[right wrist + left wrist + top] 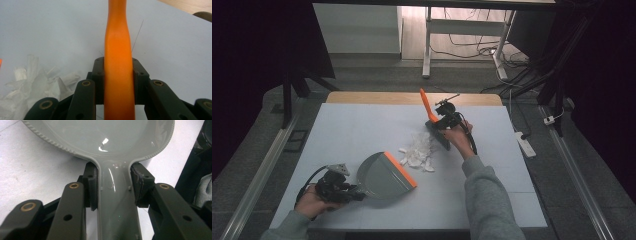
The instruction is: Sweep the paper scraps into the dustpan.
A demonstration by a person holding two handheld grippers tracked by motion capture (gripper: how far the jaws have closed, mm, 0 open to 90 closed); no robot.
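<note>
Brush: our right gripper (pixel 443 121) is clamped on the orange handle of the brush (pixel 426 104). In the right gripper view the jaws squeeze the handle (pixel 118 75) from both sides. The dark brush head sits on the table at the 3 o'clock side of the paper.

Dustpan: our left gripper (pixel 343 190) is clamped on the grey handle of the dustpan (pixel 382 176). In the left gripper view the black pads (pixel 91 185) press on both sides of it (pixel 117 202). The orange lip faces 2 o'clock, toward the paper.

Paper bits: the white paper scraps (pixel 418 151) lie in a heap between brush and pan, close to the lip.

What could go wrong: we think a fast sweep may fling light scraps past the pan. If the lip lifts off the table (pixel 337 130), scraps may slide under it.

Right arm: stretched forward, wrist bent, handle leaning toward 11 o'clock.

Left arm: pulled in low at 7 o'clock, holding the pan flat.
</note>
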